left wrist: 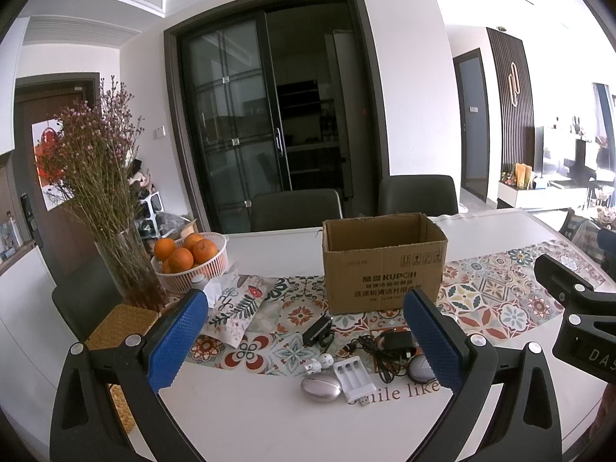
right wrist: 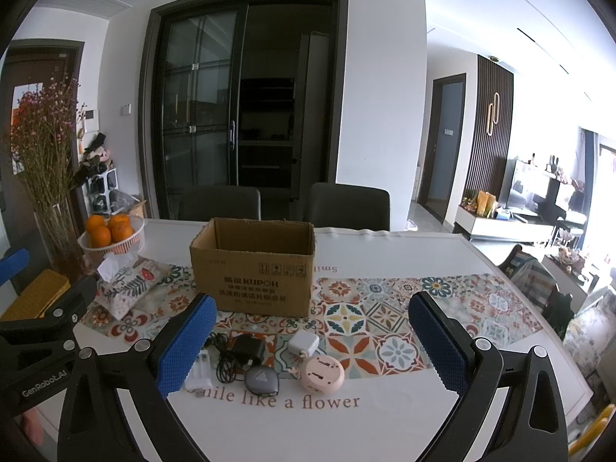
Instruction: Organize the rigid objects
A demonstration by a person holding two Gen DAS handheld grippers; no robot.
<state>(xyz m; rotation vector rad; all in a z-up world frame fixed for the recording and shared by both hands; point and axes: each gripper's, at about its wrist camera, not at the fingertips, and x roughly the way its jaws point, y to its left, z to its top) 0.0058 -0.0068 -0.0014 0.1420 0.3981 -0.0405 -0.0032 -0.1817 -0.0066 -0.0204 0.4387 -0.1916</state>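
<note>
The left claw (left wrist: 304, 340) hangs over the white counter (left wrist: 269, 423) with its blue pads spread wide and nothing between them. Ahead, an open cardboard box (left wrist: 383, 263) stands on a patterned runner (left wrist: 500, 300). Just in front of it lie a black adapter (left wrist: 317, 330), white earbuds (left wrist: 319, 362), a silver oval case (left wrist: 320, 388), a white battery charger (left wrist: 353, 380) and tangled black cables (left wrist: 385, 350). A basket of oranges (left wrist: 190, 260) sits far left beside a glass vase of dried flowers (left wrist: 129, 265). The right claw (left wrist: 577, 319) shows at the right edge.
</note>
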